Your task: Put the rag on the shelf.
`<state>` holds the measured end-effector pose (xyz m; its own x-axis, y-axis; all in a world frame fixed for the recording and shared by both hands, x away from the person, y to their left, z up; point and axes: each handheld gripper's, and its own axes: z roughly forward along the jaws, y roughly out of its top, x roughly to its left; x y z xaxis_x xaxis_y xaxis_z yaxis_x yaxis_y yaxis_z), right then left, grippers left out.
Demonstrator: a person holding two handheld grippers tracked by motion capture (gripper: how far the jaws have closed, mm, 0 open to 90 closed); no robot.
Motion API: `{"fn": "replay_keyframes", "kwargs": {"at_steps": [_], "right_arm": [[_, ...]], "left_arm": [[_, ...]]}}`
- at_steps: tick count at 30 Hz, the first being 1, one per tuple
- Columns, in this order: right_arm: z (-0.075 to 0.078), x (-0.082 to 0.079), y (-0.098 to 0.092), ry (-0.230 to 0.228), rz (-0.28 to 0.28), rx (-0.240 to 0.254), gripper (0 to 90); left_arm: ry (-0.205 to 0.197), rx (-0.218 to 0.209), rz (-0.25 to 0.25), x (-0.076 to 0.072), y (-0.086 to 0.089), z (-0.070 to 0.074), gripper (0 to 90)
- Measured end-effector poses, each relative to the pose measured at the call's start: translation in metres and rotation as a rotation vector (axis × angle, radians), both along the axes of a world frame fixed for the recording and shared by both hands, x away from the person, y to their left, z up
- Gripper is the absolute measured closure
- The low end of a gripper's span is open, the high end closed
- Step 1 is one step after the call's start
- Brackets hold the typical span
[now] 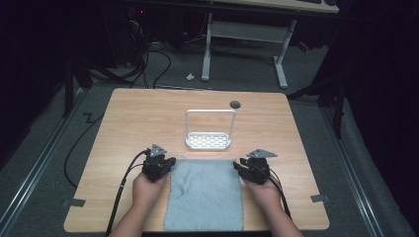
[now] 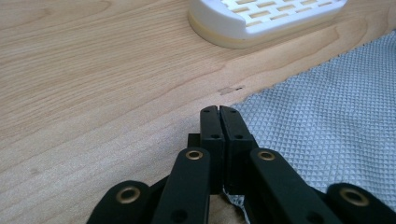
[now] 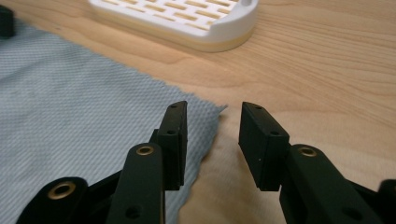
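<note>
Grey waffle-weave cloth (image 1: pixel 204 193), soft and limp, lies flat on my wooden bench (image 1: pixel 128 118); left tongs (image 2: pixel 219 116) are pinched shut on its far-left corner, right tongs (image 3: pixel 212 122) gape at the far-right corner.

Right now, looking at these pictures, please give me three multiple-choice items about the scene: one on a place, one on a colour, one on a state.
1. Where is the white rack?
A. Beyond the cloth's far edge
B. On the cloth
C. On the floor

2. What colour is the cloth?
A. Red
B. Grey-blue
C. Yellow

3. How do the right gripper fingers stand?
A. Pressed together
B. Apart
C. Clamped on the rack

Answers: 1 A, the high view shows the rack on bare table past the cloth. 2 B, every view shows it grey-blue. 3 B, the right gripper view shows a gap between them at the cloth's corner.
</note>
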<state>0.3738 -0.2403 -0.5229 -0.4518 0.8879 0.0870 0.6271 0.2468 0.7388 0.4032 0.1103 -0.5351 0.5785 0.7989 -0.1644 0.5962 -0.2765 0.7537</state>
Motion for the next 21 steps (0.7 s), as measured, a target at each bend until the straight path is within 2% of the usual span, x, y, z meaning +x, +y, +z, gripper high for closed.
{"fn": "replay_keyframes", "kwargs": {"at_steps": [2, 4, 7, 12, 16, 21], "right_arm": [[-0.002, 0.010, 0.003, 0.007, -0.002, -0.019, 65.2], [-0.003, 0.015, 0.006, 0.021, 0.011, -0.034, 66.5], [-0.004, 0.018, 0.011, 0.019, 0.012, -0.053, 70.0], [-0.003, 0.015, 0.017, 0.002, 0.028, -0.109, 78.7], [-0.003, 0.014, 0.019, 0.000, 0.032, -0.106, 87.6], [-0.003, 0.013, 0.021, -0.014, 0.033, -0.123, 90.0]], "left_arm": [[-0.001, 0.003, -0.003, -0.001, 0.000, 0.000, 88.7], [-0.007, 0.011, -0.003, -0.001, -0.001, 0.000, 88.6], [-0.005, 0.009, -0.003, -0.001, -0.001, 0.000, 88.7], [-0.001, 0.005, -0.003, -0.001, 0.000, 0.000, 88.7], [0.002, -0.001, -0.001, -0.001, 0.000, 0.000, 88.7], [0.004, -0.002, -0.001, -0.001, 0.001, 0.000, 89.0]]}}
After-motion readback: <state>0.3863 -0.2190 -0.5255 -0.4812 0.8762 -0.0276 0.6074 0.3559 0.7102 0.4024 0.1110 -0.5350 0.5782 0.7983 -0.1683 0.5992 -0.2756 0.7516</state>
